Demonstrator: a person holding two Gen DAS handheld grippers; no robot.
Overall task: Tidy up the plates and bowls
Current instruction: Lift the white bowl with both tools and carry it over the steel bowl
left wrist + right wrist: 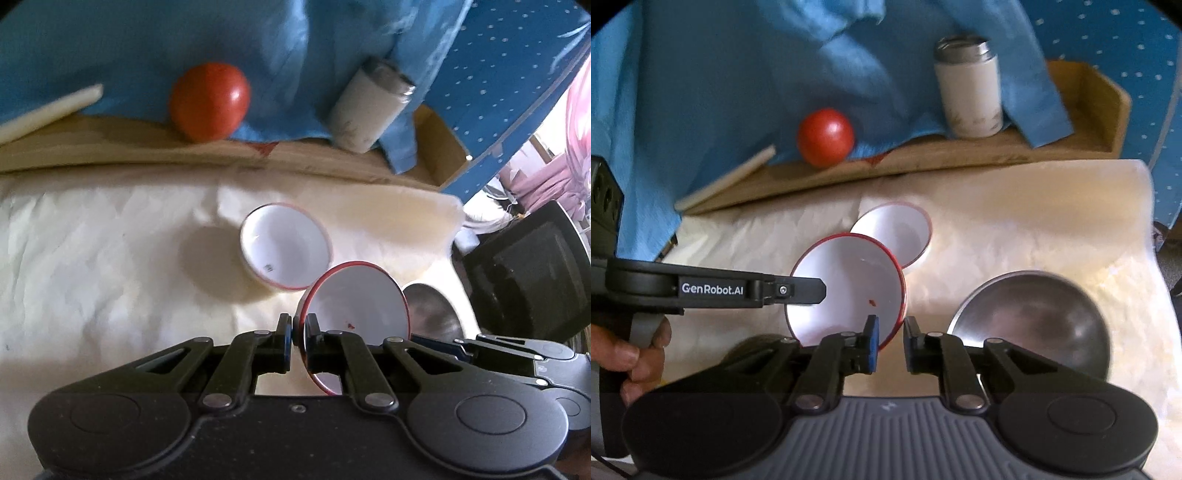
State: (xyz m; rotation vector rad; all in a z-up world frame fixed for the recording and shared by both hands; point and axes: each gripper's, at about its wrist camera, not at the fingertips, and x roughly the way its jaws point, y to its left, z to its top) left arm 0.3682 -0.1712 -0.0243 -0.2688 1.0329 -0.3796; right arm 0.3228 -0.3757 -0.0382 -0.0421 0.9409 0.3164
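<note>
- The left gripper [298, 328] is clamped on the near rim of the red-rimmed white bowl [358, 299], which is clear of the sheet and tipped steeply, its mouth facing the camera.
- The second white bowl [286, 245] stands upright on the cream paper [110, 258], just beyond the held bowl and slightly left of it. Judged the likely nesting target, and the left hand is nearer.
- The right gripper [890, 343] has its jaws narrowly apart at the held bowl's lower-right rim. Whether its pads press the rim cannot be told.
- The steel bowl [1034, 314] sits right of that gripper, its near edge hidden behind the fingers.
- The held bowl's underside is unseen, and both views are blurred.
</note>
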